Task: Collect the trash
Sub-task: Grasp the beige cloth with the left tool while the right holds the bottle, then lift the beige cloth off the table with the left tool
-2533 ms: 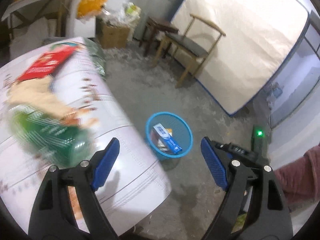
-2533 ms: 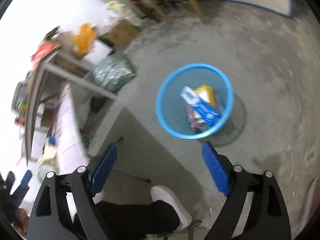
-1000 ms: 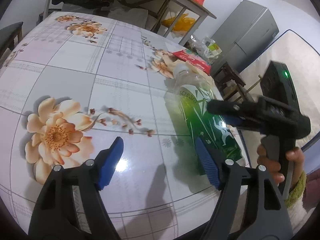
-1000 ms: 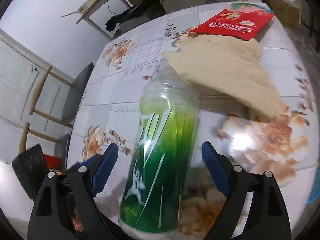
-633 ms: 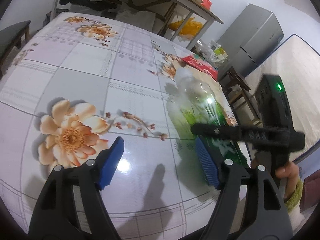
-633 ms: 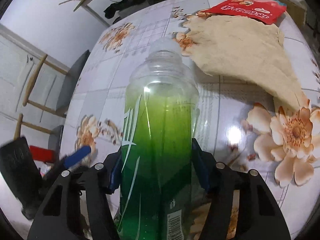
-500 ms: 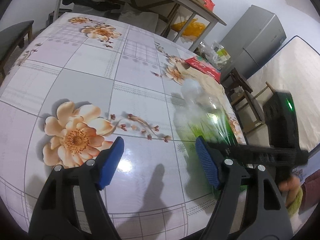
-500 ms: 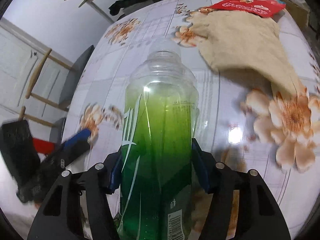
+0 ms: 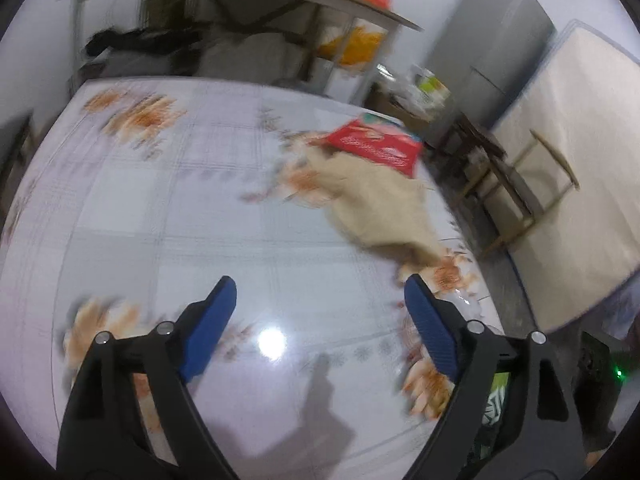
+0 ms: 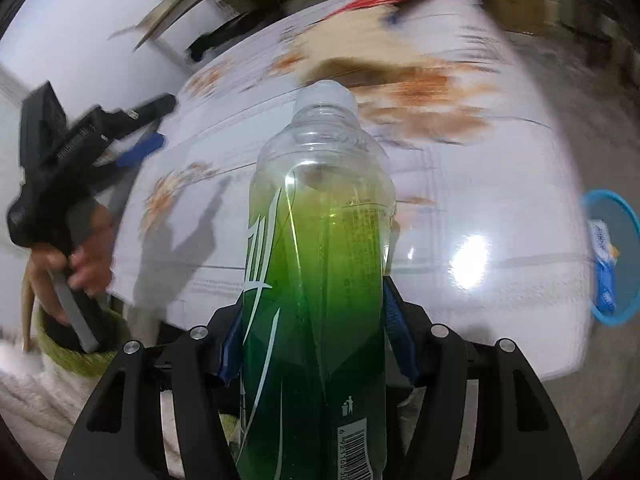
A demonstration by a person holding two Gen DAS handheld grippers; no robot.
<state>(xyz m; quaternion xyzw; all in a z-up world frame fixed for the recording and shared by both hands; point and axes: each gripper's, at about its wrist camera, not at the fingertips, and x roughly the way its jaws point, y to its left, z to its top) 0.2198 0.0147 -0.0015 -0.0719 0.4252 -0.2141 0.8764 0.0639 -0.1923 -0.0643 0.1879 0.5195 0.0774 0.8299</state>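
Biggest thing here is the table [image 9: 168, 216], covered in a shiny white cloth with orange flower prints, pretty blurry in both views. Off its far right edge on the floor there's a blue basket [image 10: 624, 216] with a blue and white carton [image 10: 603, 264] in it. On the far side of the table lies a beige cloth [image 9: 380, 204], its far end touching a red snack packet [image 9: 376, 146].

The green bottle [image 10: 320, 280] is clamped in the right gripper [image 10: 316, 344], blue pads pressing on both sides of its lower half, neck pointing away from the camera, above the near part of the table.

The left gripper [image 9: 320, 320] hangs over the table with nothing in it; its jaws are wide apart and have just been opening further.
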